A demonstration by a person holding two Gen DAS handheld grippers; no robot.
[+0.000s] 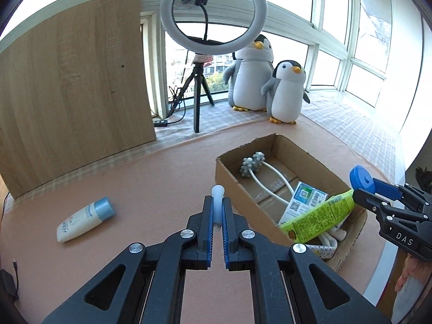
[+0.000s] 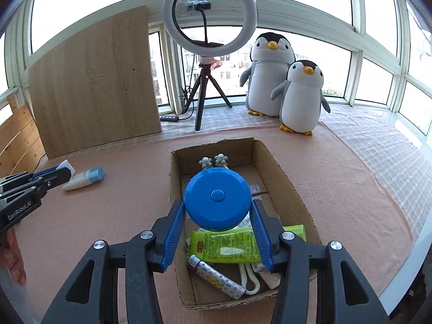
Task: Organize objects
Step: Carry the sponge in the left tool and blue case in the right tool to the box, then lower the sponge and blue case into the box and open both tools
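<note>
My left gripper (image 1: 217, 201) is shut on a small white object (image 1: 217, 192) with a rounded tip, above the pink table cover just left of the cardboard box (image 1: 224, 167). In the right wrist view that gripper (image 2: 68, 173) enters from the left, near a white bottle with a blue cap (image 2: 83, 178) lying on the cover. My right gripper (image 2: 217, 202) is shut on a round blue disc (image 2: 217, 199) and holds it over the box (image 2: 172, 178). Inside the box lie a green tube (image 2: 226, 245), a white massager with grey balls (image 2: 213, 160) and a patterned cylinder (image 2: 216, 276).
A ring light on a tripod (image 2: 201, 102) and two plush penguins (image 2: 299, 102) stand on the window ledge behind the table. A wooden board (image 2: 94, 86) leans at the back left. The table's white edge (image 2: 405, 278) curves round on the right.
</note>
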